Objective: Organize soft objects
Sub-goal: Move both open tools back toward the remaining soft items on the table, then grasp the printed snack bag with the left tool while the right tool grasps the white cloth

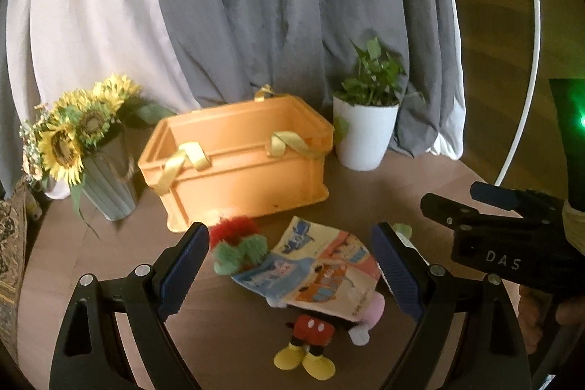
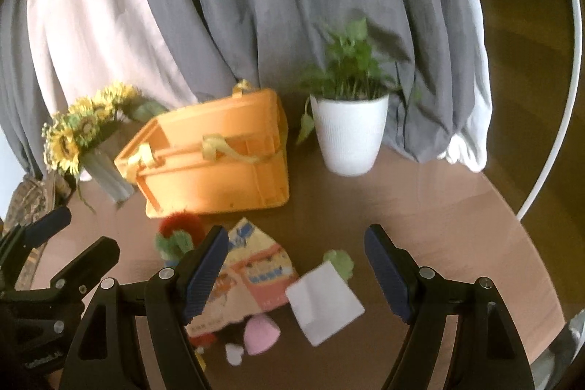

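While the soft toys lie on the round table (image 1: 420, 178) in front of the orange basket (image 1: 237, 163), the printed cloth (image 1: 318, 269) covers a red-shorted plush (image 1: 310, 335); a red-and-green plush (image 1: 234, 243) touches its edge. My left gripper (image 1: 290, 265) hangs wide open, empty. My right gripper (image 2: 296, 265) is open over the white cloth (image 2: 325, 302), gripping nothing.
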`<state>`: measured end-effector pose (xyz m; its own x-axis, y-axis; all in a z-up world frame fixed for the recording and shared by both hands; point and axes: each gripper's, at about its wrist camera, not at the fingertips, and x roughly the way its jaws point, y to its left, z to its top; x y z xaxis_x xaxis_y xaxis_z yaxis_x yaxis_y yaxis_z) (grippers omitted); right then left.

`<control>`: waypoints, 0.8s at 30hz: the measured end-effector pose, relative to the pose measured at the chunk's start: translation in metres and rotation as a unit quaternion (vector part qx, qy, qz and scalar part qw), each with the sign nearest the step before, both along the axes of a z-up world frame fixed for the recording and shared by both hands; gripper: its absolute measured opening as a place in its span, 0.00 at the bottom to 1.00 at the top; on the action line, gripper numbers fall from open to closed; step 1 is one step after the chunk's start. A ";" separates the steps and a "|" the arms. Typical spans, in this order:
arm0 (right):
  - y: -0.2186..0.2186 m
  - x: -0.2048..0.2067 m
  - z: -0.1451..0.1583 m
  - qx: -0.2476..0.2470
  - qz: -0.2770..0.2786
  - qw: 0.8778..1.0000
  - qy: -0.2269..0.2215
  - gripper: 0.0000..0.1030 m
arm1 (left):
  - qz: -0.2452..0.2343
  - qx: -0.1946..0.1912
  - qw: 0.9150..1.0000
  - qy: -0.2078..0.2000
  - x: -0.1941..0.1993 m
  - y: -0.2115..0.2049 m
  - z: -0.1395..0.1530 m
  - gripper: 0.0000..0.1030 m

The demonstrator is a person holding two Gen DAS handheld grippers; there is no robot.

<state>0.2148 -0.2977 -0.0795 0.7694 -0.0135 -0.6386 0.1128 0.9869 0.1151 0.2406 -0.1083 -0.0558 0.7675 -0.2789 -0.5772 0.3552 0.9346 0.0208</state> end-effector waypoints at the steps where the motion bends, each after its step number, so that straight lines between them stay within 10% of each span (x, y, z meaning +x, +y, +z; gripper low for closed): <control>1: -0.001 0.000 -0.003 0.003 0.001 1.000 0.005 0.75 | -0.001 0.002 1.000 0.004 -0.001 -0.001 -0.002 0.88; 24: -0.020 0.002 -0.078 0.027 0.033 0.993 0.108 0.75 | 0.003 -0.003 0.995 0.100 -0.006 -0.024 -0.065 0.87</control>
